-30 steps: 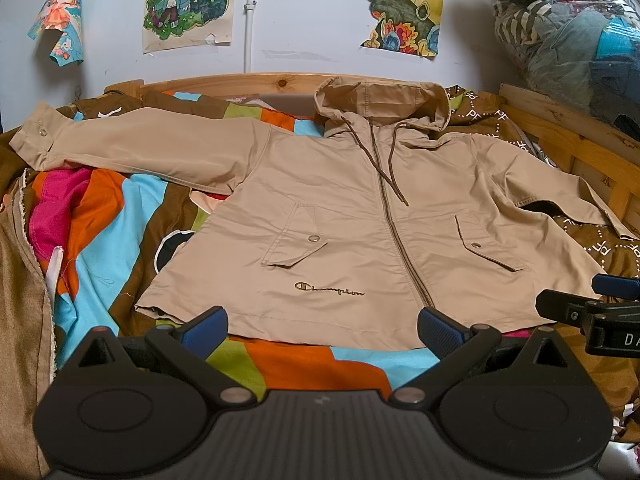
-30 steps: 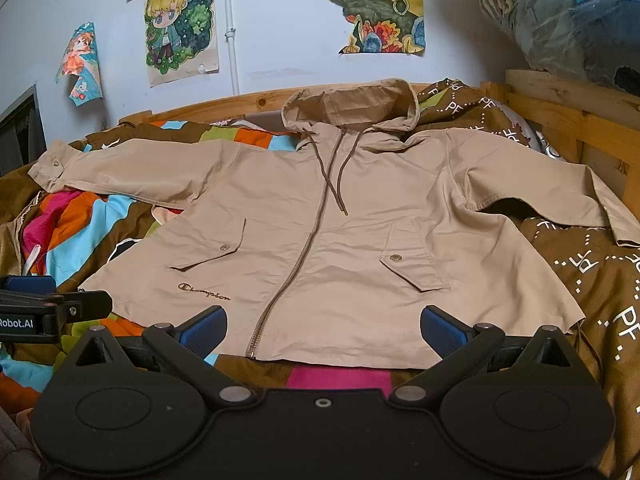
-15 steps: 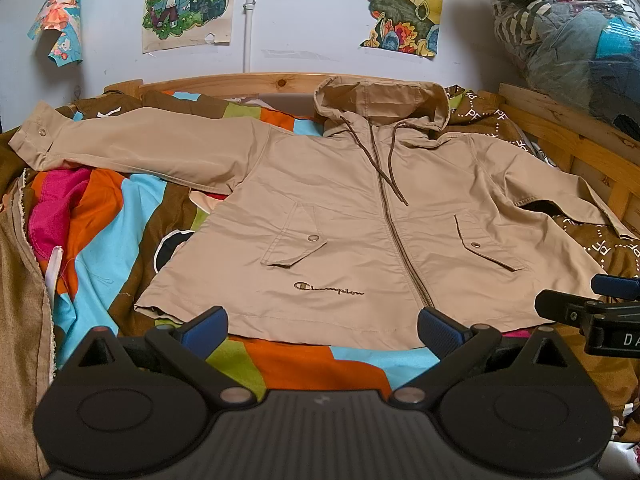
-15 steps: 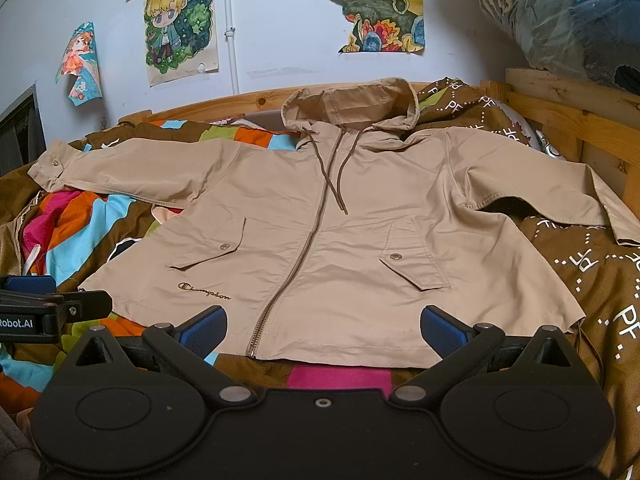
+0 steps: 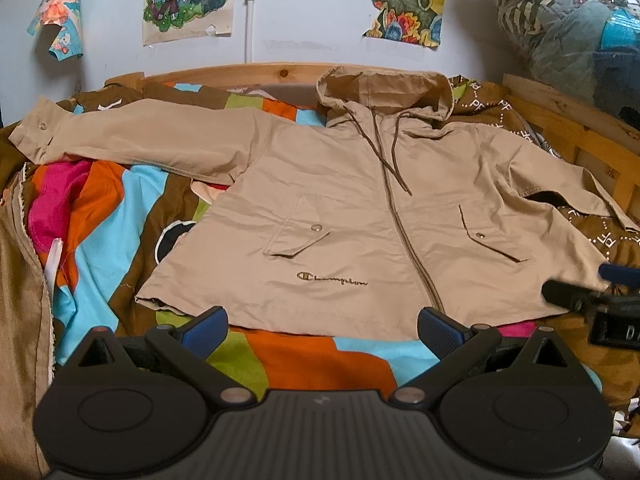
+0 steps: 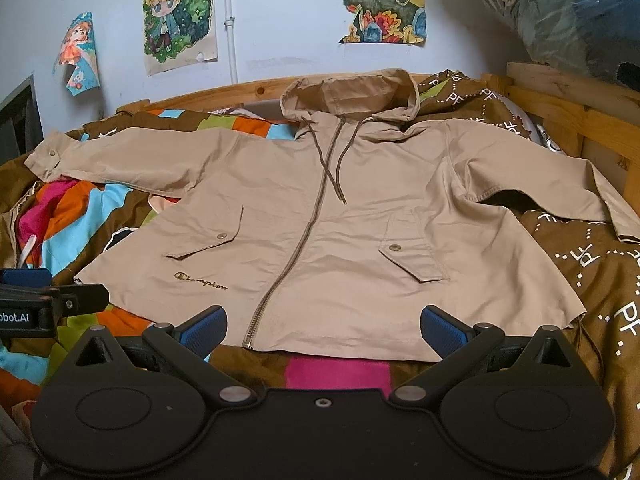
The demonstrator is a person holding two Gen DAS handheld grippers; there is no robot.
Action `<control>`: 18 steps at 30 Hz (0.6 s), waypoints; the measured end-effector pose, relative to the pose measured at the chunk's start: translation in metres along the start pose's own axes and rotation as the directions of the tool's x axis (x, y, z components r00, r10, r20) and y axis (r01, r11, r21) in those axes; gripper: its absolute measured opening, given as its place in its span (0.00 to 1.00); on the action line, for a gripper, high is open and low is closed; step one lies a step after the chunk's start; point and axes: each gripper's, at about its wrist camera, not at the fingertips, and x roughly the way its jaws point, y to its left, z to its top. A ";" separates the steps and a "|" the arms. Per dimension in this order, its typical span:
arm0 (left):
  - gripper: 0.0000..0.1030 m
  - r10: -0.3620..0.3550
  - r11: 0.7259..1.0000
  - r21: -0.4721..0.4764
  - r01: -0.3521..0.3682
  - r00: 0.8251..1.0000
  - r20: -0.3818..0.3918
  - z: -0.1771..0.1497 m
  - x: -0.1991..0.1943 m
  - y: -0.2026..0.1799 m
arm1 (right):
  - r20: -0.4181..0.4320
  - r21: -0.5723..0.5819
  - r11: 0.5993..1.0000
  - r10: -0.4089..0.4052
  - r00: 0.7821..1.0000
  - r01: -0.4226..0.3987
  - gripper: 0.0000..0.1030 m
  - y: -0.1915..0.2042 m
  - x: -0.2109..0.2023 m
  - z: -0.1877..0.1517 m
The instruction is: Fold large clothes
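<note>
A tan hooded zip jacket [image 5: 348, 216] lies flat, front up, on a bed, with both sleeves spread out and the hood toward the wall. It also shows in the right wrist view [image 6: 328, 224]. My left gripper [image 5: 320, 330] is open and empty, just short of the jacket's lower hem near the left side. My right gripper [image 6: 322, 330] is open and empty, just short of the hem near the zipper end and the right side. Each gripper shows at the edge of the other's view.
The bed has a colourful striped cover [image 5: 100, 224] and a brown patterned blanket [image 6: 592, 264] at the right. A wooden bed frame [image 5: 568, 128] runs along the back and right. A plastic bag of clothes [image 5: 568, 28] sits at the upper right. Posters hang on the wall.
</note>
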 end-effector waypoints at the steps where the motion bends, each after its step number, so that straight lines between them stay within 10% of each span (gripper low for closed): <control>1: 0.99 -0.004 1.000 0.006 0.004 1.000 0.000 0.001 0.000 0.000 | 0.006 -0.001 1.000 -0.001 1.000 0.001 0.99 0.000 0.000 0.000; 7: 0.99 -0.020 1.000 0.010 0.020 0.999 -0.045 0.012 0.011 0.001 | 0.116 -0.058 0.994 -0.088 0.989 0.095 0.99 -0.016 0.001 0.005; 12: 0.99 -0.071 0.992 0.095 0.079 0.994 -0.086 0.030 0.024 -0.001 | 0.052 -0.042 0.983 -0.175 0.983 0.177 0.99 -0.069 0.006 0.026; 18: 0.99 -0.158 0.971 0.180 0.158 0.987 -0.014 0.052 0.053 -0.028 | 0.035 -0.213 0.880 -0.428 0.903 0.425 0.99 -0.139 0.015 0.053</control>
